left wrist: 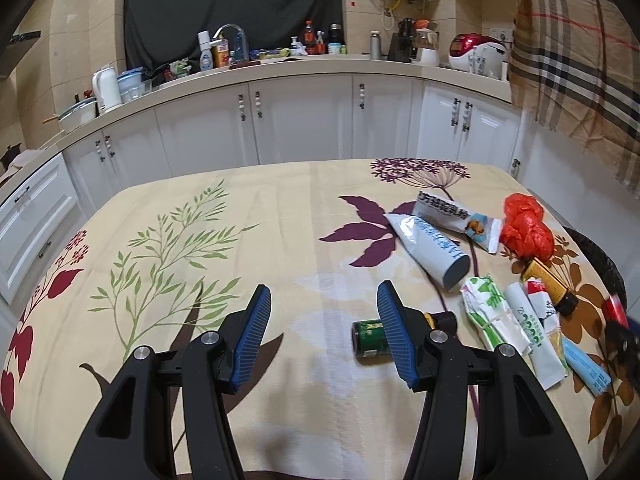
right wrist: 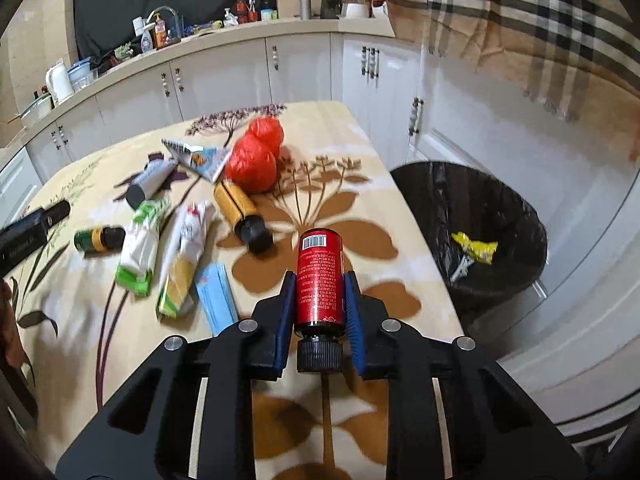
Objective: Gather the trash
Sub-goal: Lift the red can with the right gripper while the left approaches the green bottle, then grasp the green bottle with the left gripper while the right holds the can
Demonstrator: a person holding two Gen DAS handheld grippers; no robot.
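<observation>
The right hand-held gripper (right wrist: 320, 300) is clamped on a red bottle (right wrist: 319, 280), its blue pads pressing both sides of the body, black cap pointing back toward the camera. It holds the bottle above the table (right wrist: 360, 208), near the edge beside a black-lined trash bin (right wrist: 520, 216) that stands on the floor to the right. A yellow wrapper (right wrist: 476, 248) already lies inside the bin.

The left hand-held gripper (left wrist: 324, 320) hovers with its jaws wide apart and nothing between them. A small green bottle (left wrist: 368, 340) lies on its side just behind the gripper's right finger.

Farther out on the table, the remaining trash sits in a loose cluster: a yellow bottle (right wrist: 236, 204), a grey-white tube (right wrist: 150, 182), a red plastic bag (right wrist: 252, 164), a green-and-white packet (right wrist: 140, 248) and a blue pack (right wrist: 216, 296).

The step in hand appears to be carrying the red bottle to the bin. The next move likely calls for swinging the right gripper rightward past the table edge, over the bin mouth, then opening the jaws.
</observation>
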